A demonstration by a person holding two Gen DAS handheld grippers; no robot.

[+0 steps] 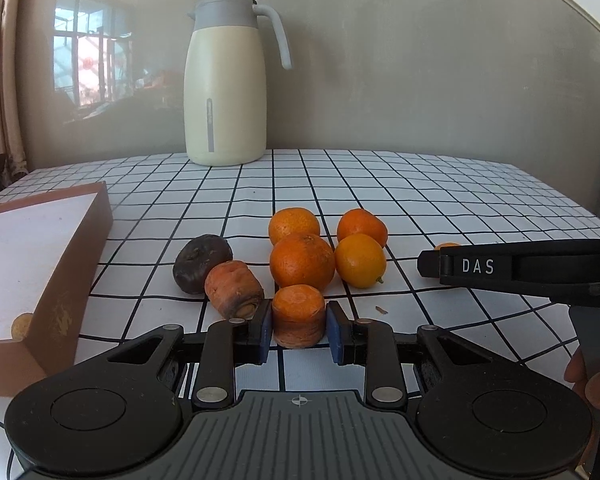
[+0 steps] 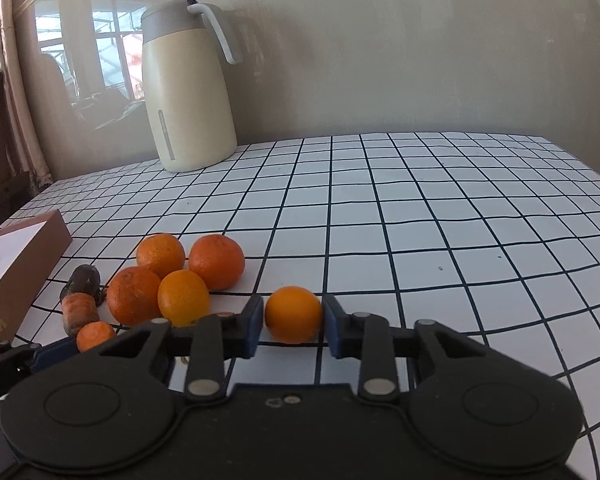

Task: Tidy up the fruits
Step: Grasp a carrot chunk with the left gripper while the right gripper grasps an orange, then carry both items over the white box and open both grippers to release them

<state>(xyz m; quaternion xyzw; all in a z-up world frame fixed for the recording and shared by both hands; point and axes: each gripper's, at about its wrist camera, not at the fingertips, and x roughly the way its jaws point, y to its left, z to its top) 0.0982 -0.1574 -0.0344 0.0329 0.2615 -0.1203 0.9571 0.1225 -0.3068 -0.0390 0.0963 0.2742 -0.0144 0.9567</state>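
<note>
My left gripper [image 1: 299, 330] is shut on a shrivelled orange fruit [image 1: 299, 315] that rests on the checked tablecloth. Beside it lie another shrivelled fruit [image 1: 234, 288] and a dark rotten one [image 1: 201, 262]. Behind them sits a cluster of several fresh oranges [image 1: 302, 260]. My right gripper [image 2: 290, 326] is shut on a fresh orange [image 2: 293, 313] on the table, to the right of the cluster [image 2: 182, 296]. The right gripper's body [image 1: 500, 268] shows at the right of the left wrist view. The left gripper's fingers [image 2: 54, 354] show at the lower left of the right wrist view, around the shrivelled fruit [image 2: 95, 335].
A brown box [image 1: 66, 264] with a white inside stands at the left, with a small yellowish fruit [image 1: 21, 326] in it. A cream thermos jug [image 1: 225, 84] stands at the back against the wall. The checked tablecloth [image 2: 420, 220] stretches to the right.
</note>
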